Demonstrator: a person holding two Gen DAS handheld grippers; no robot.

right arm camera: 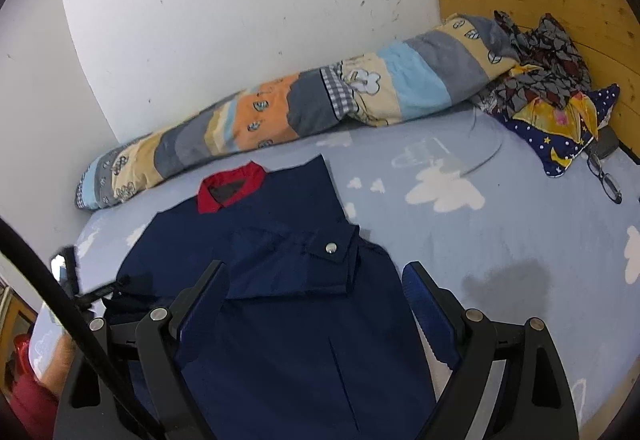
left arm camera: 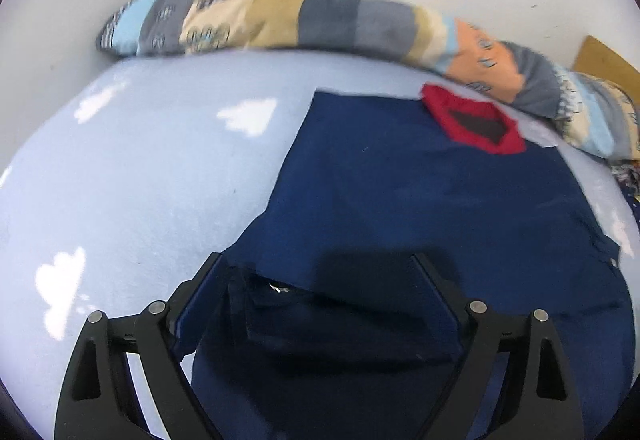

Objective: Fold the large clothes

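A navy jacket (left arm camera: pixel 400 192) with a red collar (left arm camera: pixel 472 120) lies flat on the light blue cloud-print sheet (left arm camera: pixel 140 180). My left gripper (left arm camera: pixel 318 260) hangs open over its lower part. A dark folded piece of the jacket lies below and between the fingers, and neither pad presses on it. In the right wrist view the same jacket (right arm camera: pixel 280 340) has one sleeve folded across the chest, its cuff with a metal snap (right arm camera: pixel 330 248) on top. My right gripper (right arm camera: pixel 315 267) stands open just above that folded sleeve with nothing held.
A rolled patchwork quilt (right arm camera: pixel 280 108) lies along the white wall behind the jacket. At the right are a wooden headboard (right arm camera: pixel 540 0), a heap of patterned cloth (right arm camera: pixel 544 80) and a pair of glasses (right arm camera: pixel 606 178). A hand and red sleeve (right arm camera: pixel 28 400) show at the lower left.
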